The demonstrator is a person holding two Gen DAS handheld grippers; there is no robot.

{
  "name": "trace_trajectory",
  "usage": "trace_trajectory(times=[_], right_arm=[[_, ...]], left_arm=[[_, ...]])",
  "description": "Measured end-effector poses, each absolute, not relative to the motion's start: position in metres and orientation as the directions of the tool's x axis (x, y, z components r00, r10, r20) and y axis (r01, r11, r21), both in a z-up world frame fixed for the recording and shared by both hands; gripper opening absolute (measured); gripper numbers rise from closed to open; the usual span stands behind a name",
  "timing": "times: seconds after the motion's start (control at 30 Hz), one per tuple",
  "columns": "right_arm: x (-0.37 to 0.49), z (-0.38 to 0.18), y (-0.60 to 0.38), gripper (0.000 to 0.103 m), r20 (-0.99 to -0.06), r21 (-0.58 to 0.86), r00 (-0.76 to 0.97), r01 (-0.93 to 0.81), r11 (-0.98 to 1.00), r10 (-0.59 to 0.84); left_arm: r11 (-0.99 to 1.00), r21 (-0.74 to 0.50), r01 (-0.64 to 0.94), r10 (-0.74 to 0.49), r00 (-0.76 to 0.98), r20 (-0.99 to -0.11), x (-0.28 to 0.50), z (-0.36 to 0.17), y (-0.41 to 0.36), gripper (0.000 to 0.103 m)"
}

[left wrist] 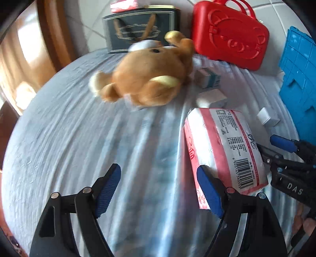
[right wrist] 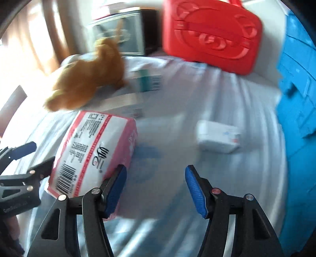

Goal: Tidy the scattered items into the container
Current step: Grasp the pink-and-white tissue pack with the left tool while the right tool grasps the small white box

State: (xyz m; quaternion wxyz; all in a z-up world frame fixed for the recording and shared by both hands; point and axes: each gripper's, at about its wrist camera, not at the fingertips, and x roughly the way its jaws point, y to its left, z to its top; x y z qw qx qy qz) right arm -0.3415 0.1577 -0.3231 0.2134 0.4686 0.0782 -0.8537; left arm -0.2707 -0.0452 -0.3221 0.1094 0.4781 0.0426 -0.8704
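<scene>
Both grippers spread, empty, over the pale striped bedsheet [left wrist: 79,128]

Left gripper [left wrist: 159,189] jaws apart; right gripper [right wrist: 156,189] likewise; pink-and-white plastic-wrapped tissue pack [left wrist: 223,144] lies between them; brown plush bear [left wrist: 146,79] farther back; small white box [right wrist: 217,138] near the blue plastic crate [right wrist: 296,89].

A pale striped bedsheet [left wrist: 59,138] spreads under and ahead of the grippers. Far ahead, past the bed's edge, white floor tiles [left wrist: 276,11]; ahead-left, a wooden frame [left wrist: 49,29].

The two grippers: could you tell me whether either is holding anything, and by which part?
Nothing is held. The left gripper and right gripper are both open, flanking the pink tissue pack.
</scene>
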Motion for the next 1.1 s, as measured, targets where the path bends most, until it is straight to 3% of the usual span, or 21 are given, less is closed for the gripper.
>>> trace_trajectory(times=[0.07,0.17,0.4,0.47,0.53,0.63,0.8,0.87,1.0,1.1], right_arm=[[-0.334,-0.326,0.134,0.063,-0.831,0.102,-0.442,0.476,-0.873,-0.338],[-0.327,-0.330,0.110,0.065,-0.826,0.168,-0.401,0.497,-0.852,-0.396],[-0.321,-0.317,0.155,0.082,-0.814,0.146,-0.481,0.375,-0.916,-0.327],[-0.323,-0.315,0.176,0.087,-0.815,0.126,-0.504,0.327,-0.937,-0.286],[-0.328,-0.316,0.192,0.095,-0.814,0.123,-0.516,0.291,-0.949,-0.264],[-0.338,-0.320,0.210,0.101,-0.813,0.122,-0.529,0.254,-0.959,-0.243],[-0.369,-0.329,0.220,0.102,-0.803,0.114,-0.558,0.200,-0.973,-0.209],[-0.383,-0.331,0.222,0.102,-0.798,0.099,-0.573,0.179,-0.979,-0.185],[-0.406,-0.339,0.226,0.102,-0.797,0.064,-0.588,0.147,-0.987,-0.139],[-0.417,-0.346,0.225,0.102,-0.798,0.055,-0.587,0.155,-0.986,-0.136]], left_arm=[[-0.954,0.042,0.297,-0.196,-0.512,-0.836,-0.259,-0.313,-0.067,0.079],[-0.939,-0.031,0.342,-0.167,-0.534,-0.829,-0.251,-0.292,-0.083,0.079],[-0.969,-0.100,0.225,-0.032,-0.519,-0.854,-0.259,-0.303,-0.024,0.083],[-0.975,0.007,0.223,-0.119,-0.495,-0.861,-0.265,-0.319,-0.003,0.091],[-0.967,0.097,0.233,-0.206,-0.506,-0.838,-0.269,-0.326,0.006,0.091],[-0.959,0.112,0.261,-0.237,-0.519,-0.821,-0.278,-0.331,-0.001,0.091],[-0.955,0.118,0.271,-0.252,-0.536,-0.806,-0.300,-0.330,-0.011,0.092],[-0.954,0.095,0.283,-0.240,-0.535,-0.810,-0.308,-0.334,-0.021,0.096],[-0.953,-0.015,0.301,-0.133,-0.465,-0.875,-0.324,-0.360,-0.042,0.097],[-0.951,-0.026,0.307,-0.138,-0.499,-0.855,-0.320,-0.356,-0.044,0.093]])
